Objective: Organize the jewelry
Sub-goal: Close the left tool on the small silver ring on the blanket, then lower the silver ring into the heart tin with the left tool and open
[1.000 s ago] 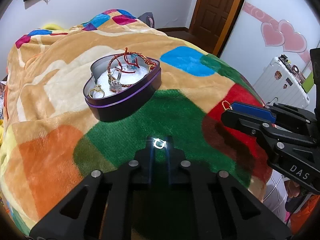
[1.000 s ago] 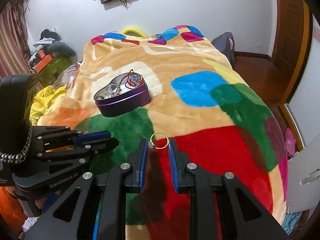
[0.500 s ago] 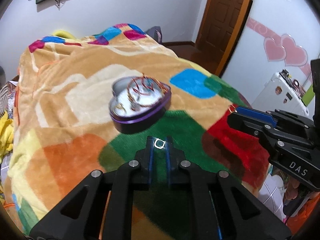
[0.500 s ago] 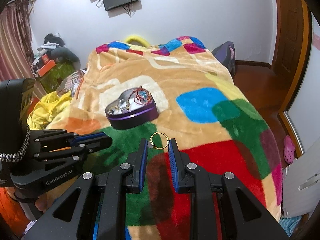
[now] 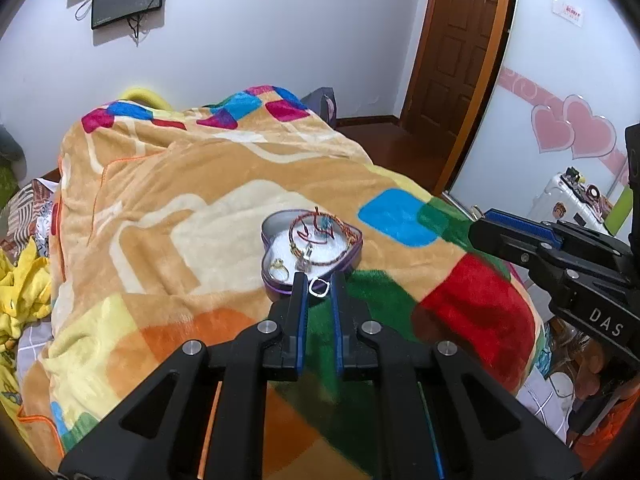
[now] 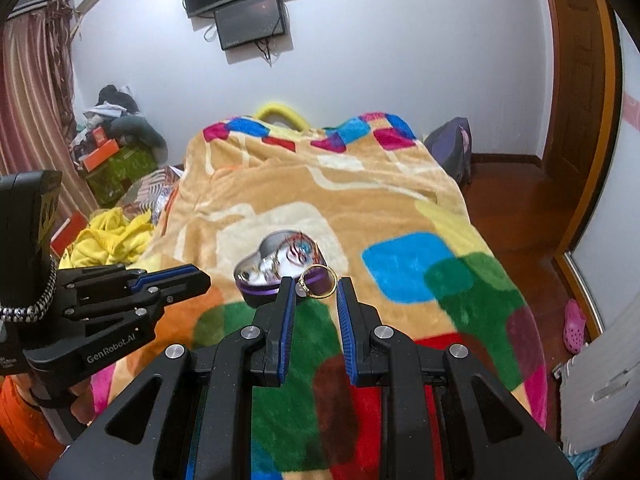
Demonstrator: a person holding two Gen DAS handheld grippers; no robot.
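Note:
A heart-shaped purple tin (image 5: 320, 245) sits on the patchwork blanket (image 5: 192, 208), holding a red cord bracelet (image 5: 324, 228), a gold ring (image 5: 277, 267) and other pieces. My left gripper (image 5: 319, 286) is shut on a small silver ring (image 5: 319, 287), held in the air in front of the tin. My right gripper (image 6: 316, 280) is shut on a gold ring (image 6: 317, 276), also in front of the tin (image 6: 276, 276). The right gripper also shows in the left wrist view (image 5: 560, 248), and the left gripper in the right wrist view (image 6: 132, 292).
The blanket covers a bed with a yellow cloth (image 6: 112, 240) and clutter (image 6: 116, 140) on its left. A wooden door (image 5: 456, 52) and bare floor (image 6: 520, 208) are at the right. A white suitcase (image 5: 568, 200) stands at the far right.
Both grippers have pulled back and up from the tin, which now looks smaller and farther away. Each still holds its ring.

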